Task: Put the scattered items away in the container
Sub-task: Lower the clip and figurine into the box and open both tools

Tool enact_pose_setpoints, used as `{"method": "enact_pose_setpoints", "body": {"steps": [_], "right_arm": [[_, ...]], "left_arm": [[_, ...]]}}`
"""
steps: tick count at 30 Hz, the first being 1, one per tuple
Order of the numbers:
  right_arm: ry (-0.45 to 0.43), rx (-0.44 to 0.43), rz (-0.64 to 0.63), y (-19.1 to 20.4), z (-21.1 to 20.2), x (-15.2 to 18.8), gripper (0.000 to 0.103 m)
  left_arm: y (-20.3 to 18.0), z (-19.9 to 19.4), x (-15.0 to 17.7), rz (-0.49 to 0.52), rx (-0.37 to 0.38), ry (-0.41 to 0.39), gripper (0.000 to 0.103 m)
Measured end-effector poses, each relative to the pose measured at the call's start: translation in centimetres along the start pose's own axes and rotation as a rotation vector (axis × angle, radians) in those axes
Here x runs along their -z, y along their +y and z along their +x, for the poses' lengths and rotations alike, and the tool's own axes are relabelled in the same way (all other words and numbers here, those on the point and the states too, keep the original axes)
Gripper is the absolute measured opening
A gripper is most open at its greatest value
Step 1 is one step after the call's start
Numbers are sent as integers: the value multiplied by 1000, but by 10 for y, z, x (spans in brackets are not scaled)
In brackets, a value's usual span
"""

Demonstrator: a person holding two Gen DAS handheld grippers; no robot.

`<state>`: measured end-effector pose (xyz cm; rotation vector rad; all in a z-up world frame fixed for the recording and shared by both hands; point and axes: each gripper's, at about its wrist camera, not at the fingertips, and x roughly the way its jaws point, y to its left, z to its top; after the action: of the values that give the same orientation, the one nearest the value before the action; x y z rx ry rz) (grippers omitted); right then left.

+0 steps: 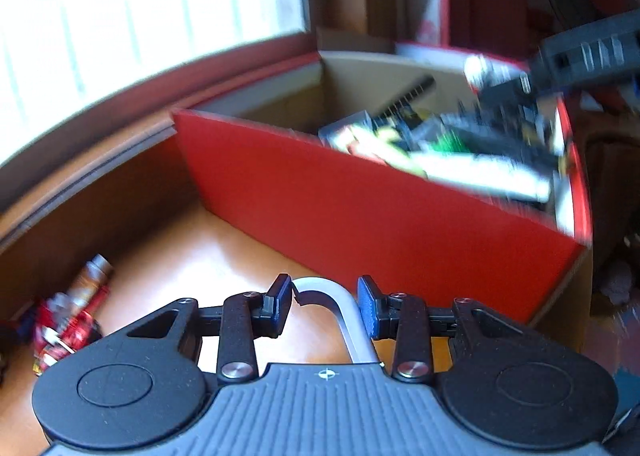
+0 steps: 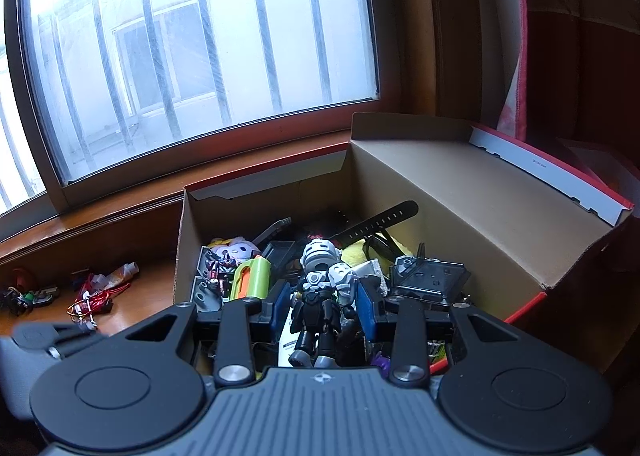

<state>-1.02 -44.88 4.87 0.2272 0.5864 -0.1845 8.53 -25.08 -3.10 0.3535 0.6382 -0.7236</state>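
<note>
A small robot figure (image 2: 320,296), grey-headed and black-bodied, is seen upright between the blue pads of the right gripper (image 2: 322,306), directly above the open cardboard box (image 2: 460,192). Its long axis runs along the fingers, head away from the camera, feet towards it. The pads stand at the figure's shoulders, and it appears to be gripped there, though actual contact on both sides cannot be made out for certain. Below it the box is already well filled: a green and orange toy (image 2: 250,276), a plush face (image 2: 240,250), a black strap (image 2: 380,220) and a dark plastic plate (image 2: 430,276) lie heaped inside. If the figure is held, only a lowering and a parting of the fingers would be needed to leave it in the box.

A silver hook-shaped piece (image 1: 340,308) (its make cannot be told) is seen between the fingers of the left gripper (image 1: 324,306), touching or nearly touching the right-hand pad, with a gap at the other; whether it is truly clamped cannot be told. The red outer wall of the box (image 1: 360,208) lies straight ahead of it, close by.

On the wooden sill (image 2: 132,296), left of the box, a red foil-wrapped clutter (image 2: 94,298) and a few small dark pieces (image 2: 24,296) are left lying; the left gripper is the nearer to these.
</note>
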Motion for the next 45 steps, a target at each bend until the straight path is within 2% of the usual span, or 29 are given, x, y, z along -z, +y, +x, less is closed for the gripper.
{"method": "enact_pose_setpoints", "body": {"steps": [7,14,18,23,29,31,34,36,39,42,45], "right_arm": [[6,-12,-6,3,4,-2,38],[9,-2,-23,2,8,-7,38],[23,10,-8,-7,14,-12,38],[36,40,-14,-16,23,-16,38],[56,69,11,-27,28,-17,40],[55,78,14,-28,26,-17,45],[52,91,16,-30,23,-18,51],[45,93,18,-30,18,-20,57],[49,90,11,-26,8,-23,69],[60,86,-1,-21,-2,-25,75],[71,83,-14,-15,-12,-28,81]], "left_arm": [[22,-24,-44,-87,1,-103,37],[10,-16,-96,-63,58,-168,37],[-11,8,-113,-20,96,-147,37],[-33,33,-118,-2,119,-106,37],[-42,39,-114,2,113,-82,39],[-43,38,-113,3,112,-83,45],[-39,33,-113,-12,86,-79,60],[-33,26,-113,-42,70,-80,76],[-21,17,-112,-96,46,-71,93],[-12,4,-109,-125,37,-59,102],[-8,-10,-107,-131,16,-38,103]]}}
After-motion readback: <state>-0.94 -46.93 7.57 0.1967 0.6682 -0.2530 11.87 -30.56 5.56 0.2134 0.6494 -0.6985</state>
